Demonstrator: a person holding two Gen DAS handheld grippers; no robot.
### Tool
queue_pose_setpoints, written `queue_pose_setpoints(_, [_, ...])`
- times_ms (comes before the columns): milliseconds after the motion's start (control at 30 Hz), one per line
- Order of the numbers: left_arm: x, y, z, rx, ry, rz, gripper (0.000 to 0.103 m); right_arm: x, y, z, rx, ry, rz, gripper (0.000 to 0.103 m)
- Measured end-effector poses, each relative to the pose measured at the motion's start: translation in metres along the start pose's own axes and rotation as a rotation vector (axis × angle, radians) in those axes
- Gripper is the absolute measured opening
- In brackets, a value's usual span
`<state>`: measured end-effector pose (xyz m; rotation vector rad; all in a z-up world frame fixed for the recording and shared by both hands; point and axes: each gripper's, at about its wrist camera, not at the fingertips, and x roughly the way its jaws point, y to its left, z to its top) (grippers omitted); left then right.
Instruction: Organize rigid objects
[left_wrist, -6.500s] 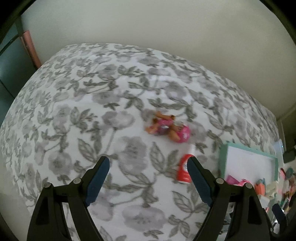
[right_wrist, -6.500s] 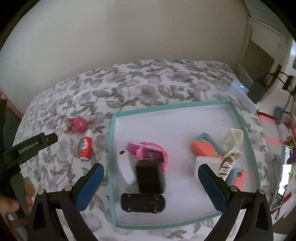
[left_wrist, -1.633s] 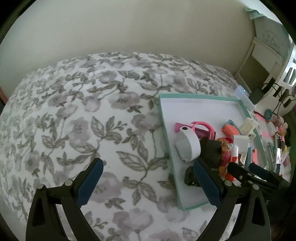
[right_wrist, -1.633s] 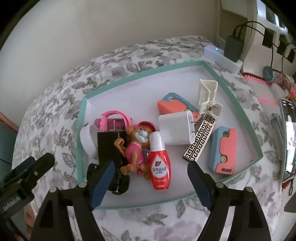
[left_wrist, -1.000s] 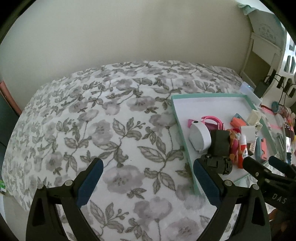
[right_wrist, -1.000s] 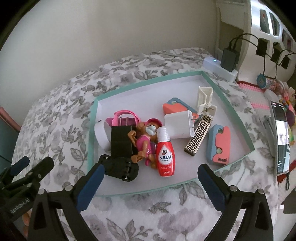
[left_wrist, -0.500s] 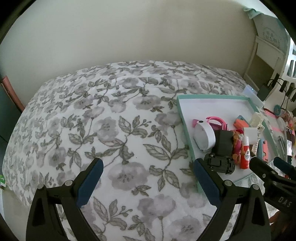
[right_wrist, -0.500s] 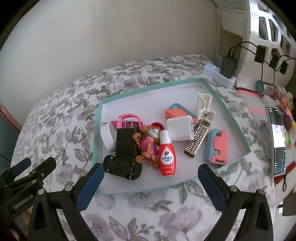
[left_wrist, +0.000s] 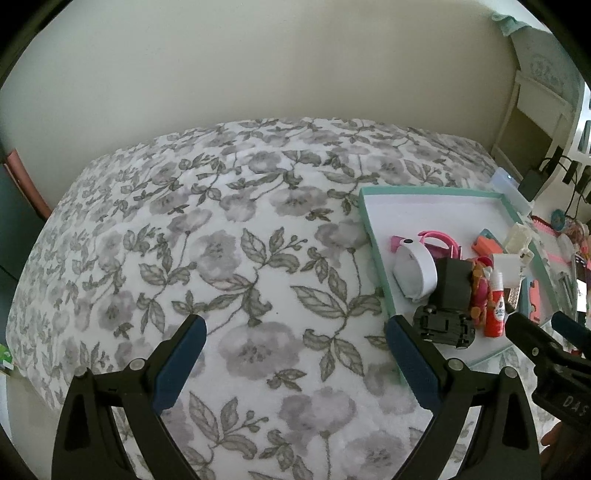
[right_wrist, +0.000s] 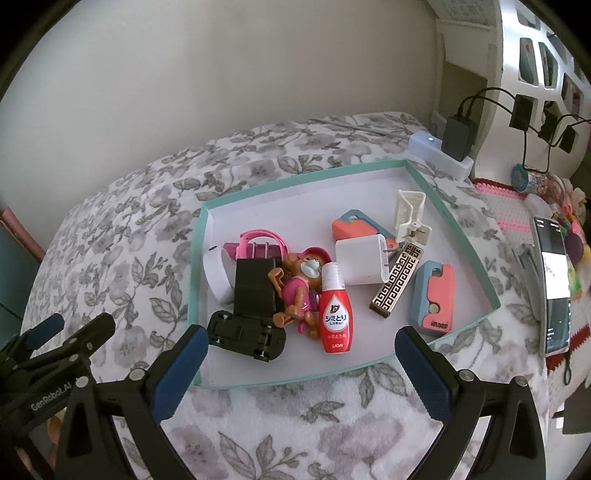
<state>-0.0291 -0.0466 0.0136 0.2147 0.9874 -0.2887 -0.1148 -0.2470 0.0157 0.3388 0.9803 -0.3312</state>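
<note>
- Left wrist view: left gripper (left_wrist: 293, 341) fingers wide apart, empty, over bare floral bedspread (left_wrist: 221, 258); tray (left_wrist: 436, 192) off to its right.
- Right wrist view: right gripper (right_wrist: 301, 345) spread, empty, above tray (right_wrist: 295, 175) front edge. Items all inside tray; red bottle (right_wrist: 334, 314) lies on doll (right_wrist: 299, 284), prob. rolls if nudged. Soft bed = tray could tip.

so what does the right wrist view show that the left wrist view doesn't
Only the right wrist view shows the blue and coral case in full, the gold patterned bar and the phone beside the tray. Only the left wrist view shows the wide bare stretch of flowered blanket left of the tray. Both show the teal tray, the red bottle, the black toy car and both grippers open.
</note>
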Motion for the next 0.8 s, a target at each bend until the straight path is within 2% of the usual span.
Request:
queue_pose_setpoints(600, [0.0048, 0.0021, 0.0004, -0.012, 0.015, 0.012, 0.098, 0.0005, 0.0009, 0.0001, -0.001, 0.001, 0.000, 0.103])
queue_pose_setpoints(800, [0.0058, 0.0064, -0.0006, -0.039, 0.024, -0.021, 0.098, 0.0010, 0.0015, -0.0003, -0.003, 0.004, 0.000, 0.103])
